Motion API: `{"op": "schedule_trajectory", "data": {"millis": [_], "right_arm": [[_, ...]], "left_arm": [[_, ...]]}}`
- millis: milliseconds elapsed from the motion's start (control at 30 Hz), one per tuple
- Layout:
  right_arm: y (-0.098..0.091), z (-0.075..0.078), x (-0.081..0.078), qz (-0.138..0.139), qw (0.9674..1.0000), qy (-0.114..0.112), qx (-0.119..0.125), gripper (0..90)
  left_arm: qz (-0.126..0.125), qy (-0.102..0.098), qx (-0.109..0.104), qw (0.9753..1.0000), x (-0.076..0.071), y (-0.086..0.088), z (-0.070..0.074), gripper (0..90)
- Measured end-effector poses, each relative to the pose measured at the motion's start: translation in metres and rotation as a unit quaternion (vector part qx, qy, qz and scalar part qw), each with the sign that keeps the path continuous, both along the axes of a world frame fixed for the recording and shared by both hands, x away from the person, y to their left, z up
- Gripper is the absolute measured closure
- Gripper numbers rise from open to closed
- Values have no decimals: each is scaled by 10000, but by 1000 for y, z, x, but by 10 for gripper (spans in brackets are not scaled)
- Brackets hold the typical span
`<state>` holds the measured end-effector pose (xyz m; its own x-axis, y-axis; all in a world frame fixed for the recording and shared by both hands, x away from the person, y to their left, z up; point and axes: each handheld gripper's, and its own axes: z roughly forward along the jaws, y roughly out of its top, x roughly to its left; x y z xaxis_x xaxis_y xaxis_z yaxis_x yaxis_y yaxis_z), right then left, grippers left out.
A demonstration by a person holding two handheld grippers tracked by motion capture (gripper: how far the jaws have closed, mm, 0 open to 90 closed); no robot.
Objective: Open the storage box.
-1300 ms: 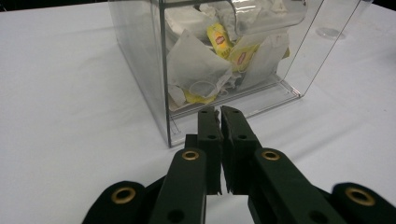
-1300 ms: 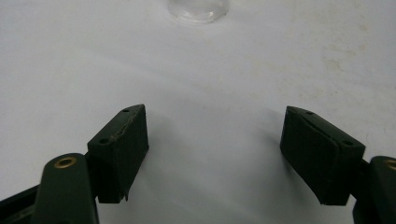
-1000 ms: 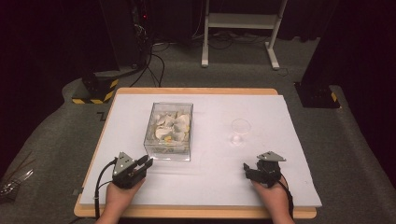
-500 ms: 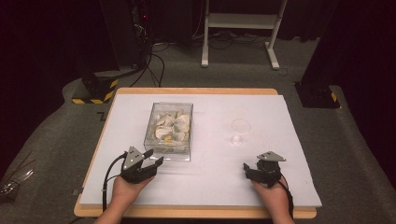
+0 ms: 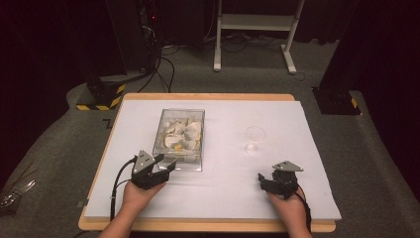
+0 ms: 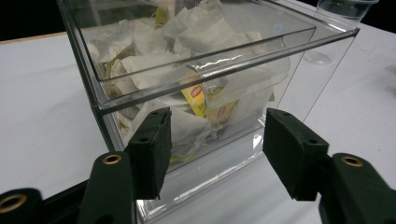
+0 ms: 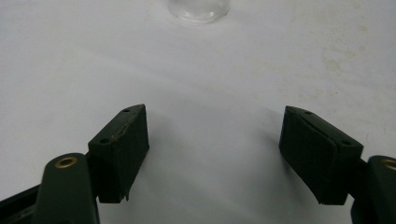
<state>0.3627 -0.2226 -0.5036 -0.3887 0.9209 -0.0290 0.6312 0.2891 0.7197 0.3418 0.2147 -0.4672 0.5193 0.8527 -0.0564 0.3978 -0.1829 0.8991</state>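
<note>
Left gripper (image 5: 166, 166) jaws just been opening, spread, nothing between, right at near wall of clear box (image 5: 181, 139) of tea bags (image 6: 198, 98) mid-table; right gripper (image 5: 263, 182) spread, empty, parked; risk: jaws nudge box, it skids.

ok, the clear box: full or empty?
Mostly full: the clear box holds a pile of tea bags in white wrappers, seen through its walls.

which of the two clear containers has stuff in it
The clear box near the left hand-held gripper: it is rectangular and full of tea bags. The round clear cup farther right looks empty.
</note>
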Motion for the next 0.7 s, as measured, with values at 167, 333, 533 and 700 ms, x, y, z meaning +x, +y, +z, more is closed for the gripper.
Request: {"op": "schedule_trajectory", "data": {"millis": [167, 333, 533, 700], "right_arm": [[0, 0, 0, -3, 10000, -5, -4, 239], [0, 0, 0, -2, 10000, -13, -9, 239], [0, 0, 0, -2, 10000, -16, -5, 240], [0, 0, -1, 21, 10000, -49, -25, 254]], "left_arm": [[-41, -80, -246, 9997, 4, 1, -1, 489], [-38, -66, -451, 9990, 7, 3, -4, 558], [-158, -112, -482, 9986, 10, 3, -3, 596], [-271, -94, -497, 9984, 12, 0, -4, 627]]}}
